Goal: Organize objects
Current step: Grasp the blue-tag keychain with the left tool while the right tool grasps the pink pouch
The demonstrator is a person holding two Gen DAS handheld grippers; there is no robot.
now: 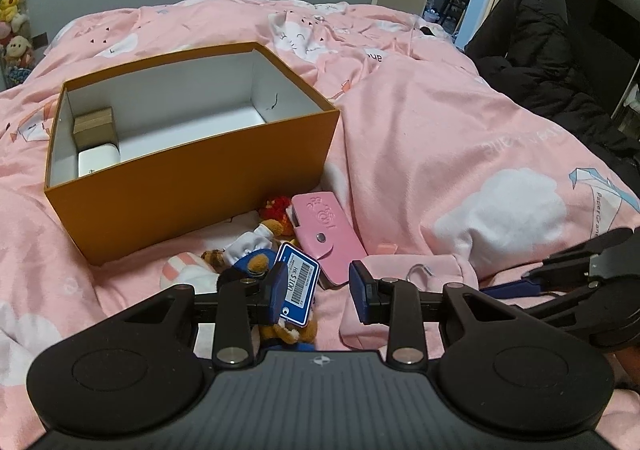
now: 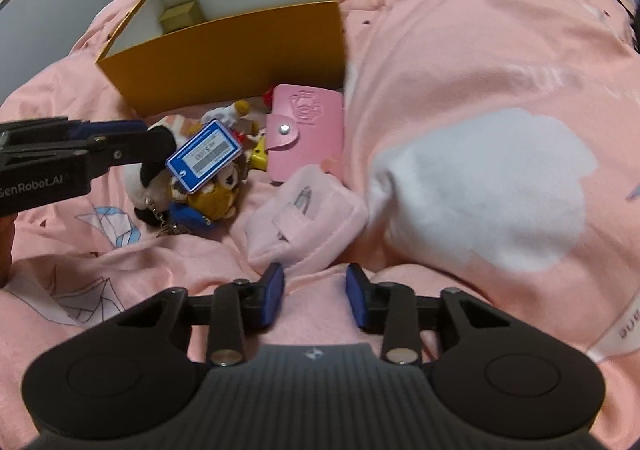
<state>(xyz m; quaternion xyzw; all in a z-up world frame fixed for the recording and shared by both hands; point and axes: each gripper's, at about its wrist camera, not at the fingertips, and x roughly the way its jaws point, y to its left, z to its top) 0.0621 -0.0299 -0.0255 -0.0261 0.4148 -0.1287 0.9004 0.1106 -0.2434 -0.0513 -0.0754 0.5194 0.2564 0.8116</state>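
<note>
Left wrist: we see the left gripper (image 1: 318,292) jaws apart, nothing clamped, over plush keychains (image 1: 256,262) beside the orange box (image 1: 192,190). Right gripper (image 2: 316,296) parted, empty, just short of the pink pouch (image 2: 308,210).

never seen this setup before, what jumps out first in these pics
An open orange box sits on the pink quilt, with a small brown box and a white case inside at its left end. In front of it lie a pink snap wallet and plush keychains with a blue price tag.
</note>
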